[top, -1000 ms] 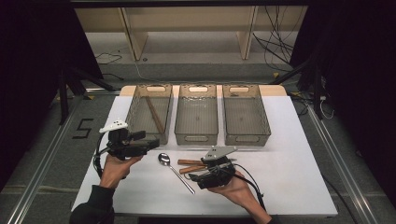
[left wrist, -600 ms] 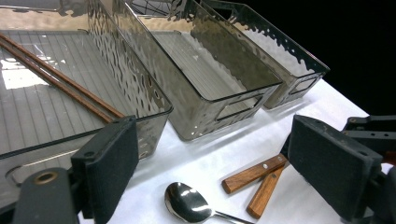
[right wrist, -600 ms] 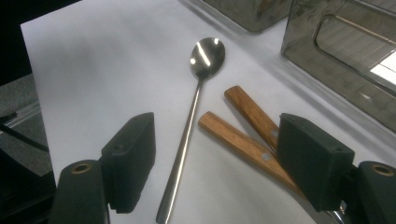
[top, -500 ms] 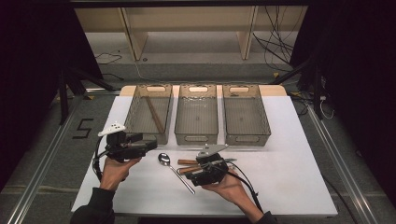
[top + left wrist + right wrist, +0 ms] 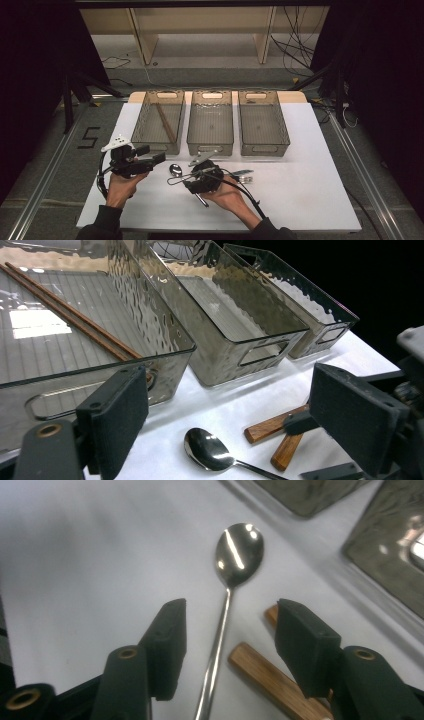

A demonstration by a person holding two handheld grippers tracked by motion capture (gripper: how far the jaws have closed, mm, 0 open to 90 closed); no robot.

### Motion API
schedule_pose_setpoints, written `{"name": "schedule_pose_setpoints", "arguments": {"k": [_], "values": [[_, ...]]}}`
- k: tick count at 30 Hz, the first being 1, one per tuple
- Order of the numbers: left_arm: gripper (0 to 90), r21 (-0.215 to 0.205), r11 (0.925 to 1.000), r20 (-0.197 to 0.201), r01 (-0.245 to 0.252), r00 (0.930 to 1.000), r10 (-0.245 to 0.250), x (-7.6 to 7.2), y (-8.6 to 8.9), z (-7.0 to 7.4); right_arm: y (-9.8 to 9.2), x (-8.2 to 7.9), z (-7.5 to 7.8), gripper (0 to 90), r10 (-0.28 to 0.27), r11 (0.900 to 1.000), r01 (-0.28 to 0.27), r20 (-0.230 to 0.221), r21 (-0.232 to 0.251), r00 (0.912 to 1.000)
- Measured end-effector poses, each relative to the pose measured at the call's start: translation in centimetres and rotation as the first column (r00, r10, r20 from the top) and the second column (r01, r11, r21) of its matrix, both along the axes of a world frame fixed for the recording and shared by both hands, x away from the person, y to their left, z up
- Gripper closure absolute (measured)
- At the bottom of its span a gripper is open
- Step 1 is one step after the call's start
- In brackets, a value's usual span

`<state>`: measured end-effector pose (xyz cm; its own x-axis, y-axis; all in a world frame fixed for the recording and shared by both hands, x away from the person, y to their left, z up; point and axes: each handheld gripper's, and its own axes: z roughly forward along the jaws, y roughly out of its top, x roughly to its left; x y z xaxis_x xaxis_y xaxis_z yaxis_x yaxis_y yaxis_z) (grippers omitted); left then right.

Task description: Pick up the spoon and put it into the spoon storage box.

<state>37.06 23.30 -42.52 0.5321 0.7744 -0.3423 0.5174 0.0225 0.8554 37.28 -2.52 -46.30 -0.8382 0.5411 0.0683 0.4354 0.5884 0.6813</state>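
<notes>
**Item: steel spoon, flat on the table**

We log one spoon (image 5: 227,605) lying on the white table (image 5: 310,190), in front of the left bin (image 5: 159,122) and beside two wooden handles (image 5: 272,680). We judge it light, rigid and slippery. The right gripper (image 5: 230,630) straddles the stem, jaws just closing, pads not yet touching; we would grip mid-stem. The left gripper (image 5: 240,425) hangs agape, empty.

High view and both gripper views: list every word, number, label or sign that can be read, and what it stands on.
"5": dark mark on the grey floor, left of the white table.
No other writing can be read on the three bins, the spoon or the grippers.
</notes>
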Motion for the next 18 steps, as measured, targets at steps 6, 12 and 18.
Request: {"name": "schedule_pose_setpoints", "arguments": {"k": [6,12,18], "values": [[15.9,0.001,1.0000,0.012,-0.009,0.9999,0.009,-0.1,0.3,0.1,2.0,0.4,-0.8,57.7,0.021,0.998,-0.022,-0.019,-0.059,0.9996],[15.9,-0.007,0.9998,0.021,-0.019,0.9996,0.020,-0.2,0.6,0.2,2.8,0.7,-1.5,64.5,0.014,0.994,-0.017,-0.022,-0.110,0.9997],[15.9,-0.012,0.9996,0.024,-0.024,0.9994,0.025,-0.3,0.8,0.3,3.0,1.0,-2.0,70.7,-0.003,0.992,-0.001,-0.034,-0.125,0.9994]]}}
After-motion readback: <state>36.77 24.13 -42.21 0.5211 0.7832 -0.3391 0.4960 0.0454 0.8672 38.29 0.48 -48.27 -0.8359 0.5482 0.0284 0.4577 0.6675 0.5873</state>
